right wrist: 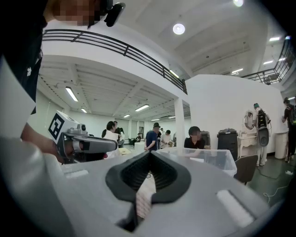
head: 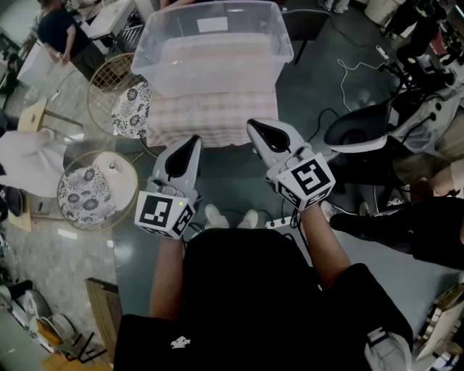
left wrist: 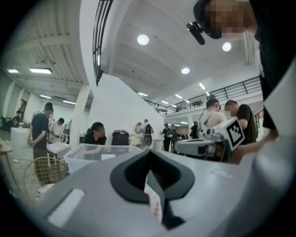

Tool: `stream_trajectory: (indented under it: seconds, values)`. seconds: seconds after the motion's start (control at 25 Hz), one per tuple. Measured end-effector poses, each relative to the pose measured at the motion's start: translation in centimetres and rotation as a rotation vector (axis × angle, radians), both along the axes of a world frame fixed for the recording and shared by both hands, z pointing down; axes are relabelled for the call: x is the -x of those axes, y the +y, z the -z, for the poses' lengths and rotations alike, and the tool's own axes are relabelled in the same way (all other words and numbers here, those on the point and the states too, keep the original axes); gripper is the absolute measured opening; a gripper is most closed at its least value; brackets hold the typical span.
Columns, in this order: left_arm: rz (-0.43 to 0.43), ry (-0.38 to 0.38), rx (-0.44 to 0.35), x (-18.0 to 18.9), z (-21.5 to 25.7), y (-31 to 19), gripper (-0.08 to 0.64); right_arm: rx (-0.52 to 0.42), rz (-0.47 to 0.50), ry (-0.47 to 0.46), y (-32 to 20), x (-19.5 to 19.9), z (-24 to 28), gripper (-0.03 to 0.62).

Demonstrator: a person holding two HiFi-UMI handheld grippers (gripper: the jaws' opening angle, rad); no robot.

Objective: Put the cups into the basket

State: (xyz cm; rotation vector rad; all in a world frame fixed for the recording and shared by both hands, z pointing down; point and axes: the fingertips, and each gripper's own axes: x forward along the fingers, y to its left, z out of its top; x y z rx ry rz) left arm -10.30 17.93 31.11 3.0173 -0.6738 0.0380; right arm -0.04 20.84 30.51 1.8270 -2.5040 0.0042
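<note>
A large clear plastic bin point(head: 214, 43) stands on a table with a checked cloth point(head: 210, 119) just ahead of me. No cup shows in any view. My left gripper point(head: 190, 142) and right gripper point(head: 255, 127) are held level side by side short of the table's near edge, both shut with nothing between the jaws. In the left gripper view the jaws of the left gripper point(left wrist: 149, 157) meet, with the bin point(left wrist: 99, 152) beyond them. The right gripper point(right wrist: 149, 159) looks the same, with the bin point(right wrist: 208, 157) to its right.
Two round stools with floral cushions point(head: 94, 190) point(head: 134, 109) and a round wire frame point(head: 105, 83) stand left of the table. A dark chair point(head: 304, 22) sits at the back right. Cables and a power strip point(head: 279, 223) lie on the floor. People stand around.
</note>
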Motion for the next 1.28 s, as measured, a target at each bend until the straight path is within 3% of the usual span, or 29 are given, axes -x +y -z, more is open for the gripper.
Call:
stream_trajectory:
  seconds: [0.44,0.96,1.28]
  values:
    - [0.011,0.008,-0.004,-1.2,0.2,1.1,0.003,-0.002,-0.003,0.033,1.3,-1.0,-0.2,0.002]
    - [0.019,-0.006,0.003,-2.9,-0.4,2.2,0.003,0.014,0.006,0.007,2.3,-3.0,-1.5,0.002]
    - [0.007,0.057,-0.012,-3.0,0.9,1.7,0.003,0.006,-0.004,-0.003,1.6,-3.5,-1.1,0.002]
